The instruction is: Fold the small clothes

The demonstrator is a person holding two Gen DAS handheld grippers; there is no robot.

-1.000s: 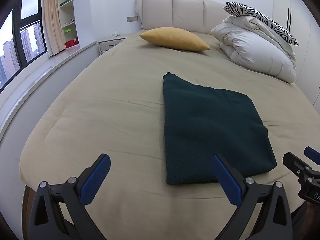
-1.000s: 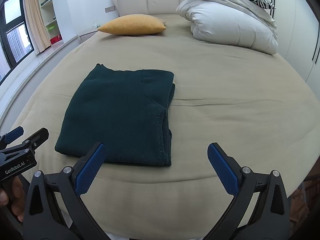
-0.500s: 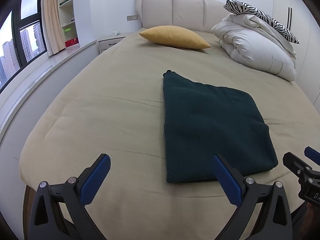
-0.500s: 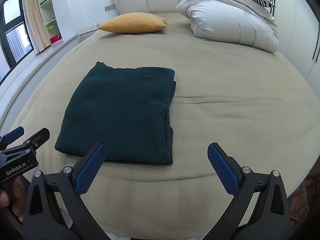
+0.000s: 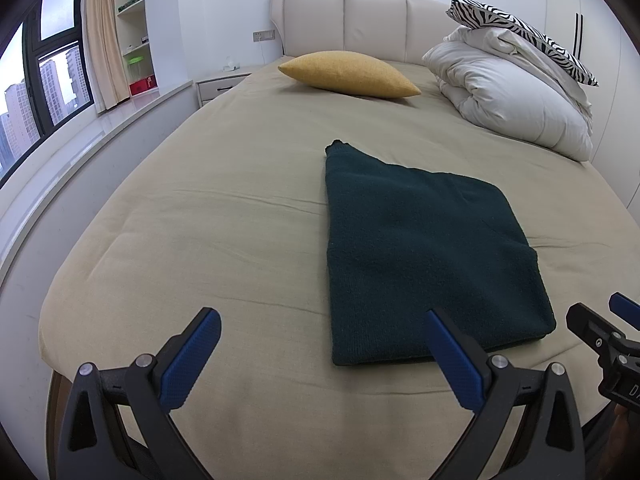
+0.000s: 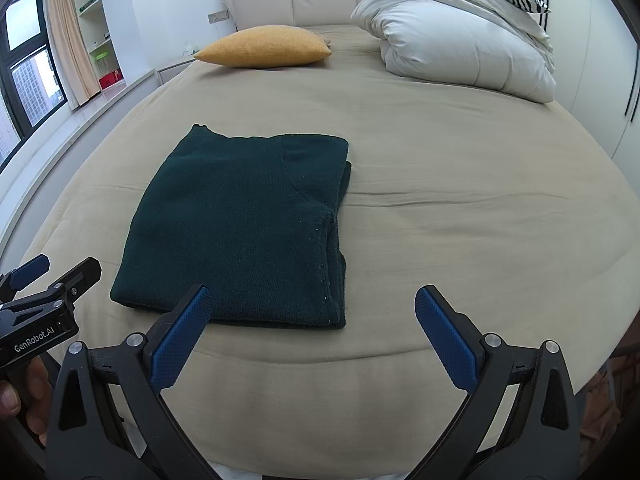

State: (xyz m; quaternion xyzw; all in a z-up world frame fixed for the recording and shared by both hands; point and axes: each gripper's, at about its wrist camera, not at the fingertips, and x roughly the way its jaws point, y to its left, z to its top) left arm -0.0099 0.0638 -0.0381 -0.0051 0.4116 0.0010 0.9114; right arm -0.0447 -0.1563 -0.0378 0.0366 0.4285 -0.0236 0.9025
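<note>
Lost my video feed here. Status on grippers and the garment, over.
Left gripper open, empty. Right gripper open, empty. Dark green sweater folded flat on the bed, untouched. Nothing in the way.

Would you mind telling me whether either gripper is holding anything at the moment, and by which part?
Nothing is held. The left gripper and right gripper are both open, short of the folded dark green garment.

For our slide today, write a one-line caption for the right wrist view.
Open right gripper poised at the bed edge before a folded dark green sweater, left gripper alongside.
</note>
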